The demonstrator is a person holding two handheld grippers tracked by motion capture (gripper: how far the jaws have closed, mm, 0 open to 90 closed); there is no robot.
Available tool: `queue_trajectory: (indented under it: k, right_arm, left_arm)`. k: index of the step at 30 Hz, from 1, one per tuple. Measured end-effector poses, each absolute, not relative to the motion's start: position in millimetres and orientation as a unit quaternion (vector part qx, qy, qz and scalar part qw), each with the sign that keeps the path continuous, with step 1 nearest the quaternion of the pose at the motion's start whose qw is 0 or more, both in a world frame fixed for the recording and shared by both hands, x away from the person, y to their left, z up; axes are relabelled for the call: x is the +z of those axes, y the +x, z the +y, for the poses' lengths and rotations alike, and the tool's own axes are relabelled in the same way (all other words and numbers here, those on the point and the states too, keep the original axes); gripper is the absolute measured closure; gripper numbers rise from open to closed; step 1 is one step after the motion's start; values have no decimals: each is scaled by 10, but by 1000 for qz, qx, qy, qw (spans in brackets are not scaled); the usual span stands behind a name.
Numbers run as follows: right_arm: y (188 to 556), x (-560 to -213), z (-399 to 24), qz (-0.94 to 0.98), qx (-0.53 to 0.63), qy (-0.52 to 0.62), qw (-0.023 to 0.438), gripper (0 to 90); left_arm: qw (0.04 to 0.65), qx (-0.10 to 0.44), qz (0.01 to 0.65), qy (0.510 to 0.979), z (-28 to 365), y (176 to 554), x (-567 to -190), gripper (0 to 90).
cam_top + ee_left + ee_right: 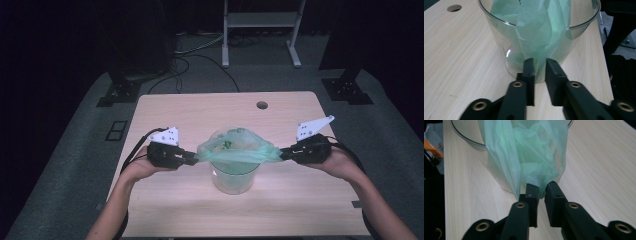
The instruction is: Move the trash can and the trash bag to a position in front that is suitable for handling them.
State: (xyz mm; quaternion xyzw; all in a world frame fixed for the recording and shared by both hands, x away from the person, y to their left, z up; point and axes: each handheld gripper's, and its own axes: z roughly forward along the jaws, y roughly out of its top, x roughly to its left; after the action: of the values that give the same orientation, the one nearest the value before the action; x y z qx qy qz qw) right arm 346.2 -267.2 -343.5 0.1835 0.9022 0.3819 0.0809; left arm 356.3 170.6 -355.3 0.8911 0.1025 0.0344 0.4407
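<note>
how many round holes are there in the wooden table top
1. The single round hole sits near the far edge of the light wooden table, just beyond the clear glass container lined with the thin green plastic bag. Others could be hidden under the container or hands.

Thin translucent green plastic bag (235,150), glossy clear container (232,177), matt wood-grain table (165,110)

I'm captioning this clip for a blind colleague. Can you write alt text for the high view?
Two hands stretch a thin green plastic bag sideways over a clear glass container at the middle of a light wooden table. The left tongs and right tongs each have one end of the bag between their jaws.
</note>
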Motion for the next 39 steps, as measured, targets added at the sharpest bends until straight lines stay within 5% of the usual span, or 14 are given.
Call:
queue_trajectory:
  k: [11, 22, 28, 33, 39]
  right_arm:
    - [3408, -3123, -2630, 896, 395, 167, 116, 641]
    - [3457, -3107, -2379, 899, 395, 149, 117, 618]
    - [3476, -3183, -2244, 905, 386, 138, 110, 635]
    - [3470, -3223, -2254, 904, 391, 140, 101, 749]
    - [3445, -3262, -2283, 905, 395, 134, 90, 813]
  left_arm:
    - [442, 38, 101, 890, 1691, 3556, -3286, 533]
    - [437, 55, 107, 891, 1531, 3650, -3155, 493]
    - [432, 49, 90, 896, 1386, 3696, -3219, 648]
    - [437, 40, 81, 895, 1338, 3704, -3292, 753]
    - [441, 24, 73, 894, 1349, 3670, -3315, 760]
